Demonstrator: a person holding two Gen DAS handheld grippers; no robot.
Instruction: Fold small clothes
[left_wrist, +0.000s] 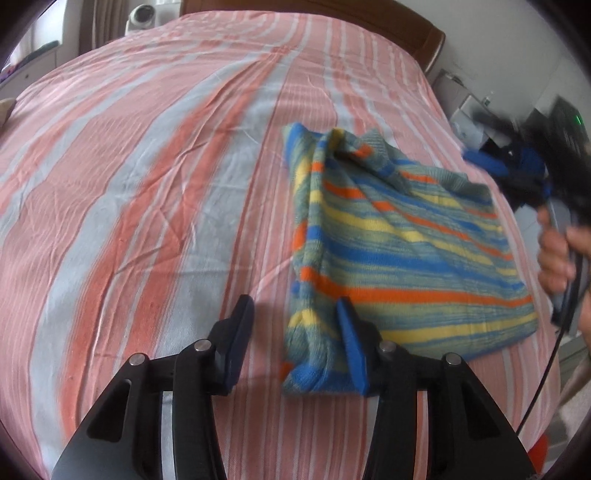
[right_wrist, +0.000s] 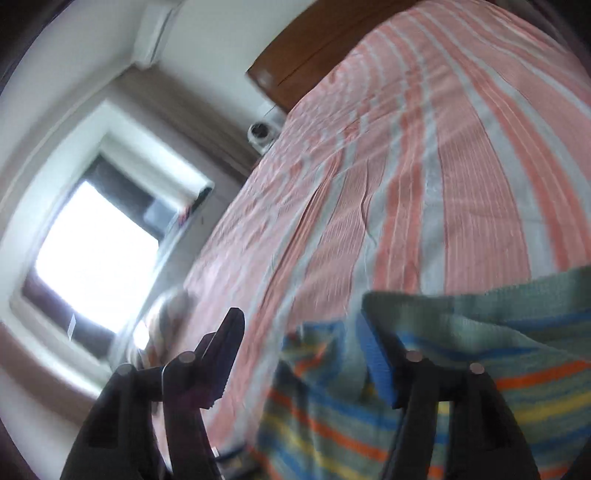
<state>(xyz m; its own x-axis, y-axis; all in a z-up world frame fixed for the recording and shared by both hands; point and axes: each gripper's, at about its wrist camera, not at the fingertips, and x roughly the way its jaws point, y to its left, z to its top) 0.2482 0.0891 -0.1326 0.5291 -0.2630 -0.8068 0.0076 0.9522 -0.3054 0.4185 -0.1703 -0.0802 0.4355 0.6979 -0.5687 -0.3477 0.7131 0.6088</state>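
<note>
A small knit garment (left_wrist: 402, 236) striped in blue, yellow, orange and green lies folded on the bed, right of centre. My left gripper (left_wrist: 295, 332) is open just above its near left corner. The bunched left edge lies between the fingers, and the left finger (left_wrist: 236, 336) stands clear of the cloth. My right gripper (right_wrist: 301, 350) is open too, low over the garment (right_wrist: 480, 387), whose far edge rises behind the blue right finger (right_wrist: 376, 362). In the left wrist view the right gripper (left_wrist: 517, 166) is a blur beyond the garment's right side, held by a hand (left_wrist: 554, 251).
The bed carries a pink and grey striped sheet (left_wrist: 166, 184) with a brown wooden headboard (left_wrist: 424, 33) at the far end. A white round device (left_wrist: 140, 18) sits beyond the far left corner. Clutter (left_wrist: 476, 114) stands off the bed's right side. A bright window (right_wrist: 96, 254) is left.
</note>
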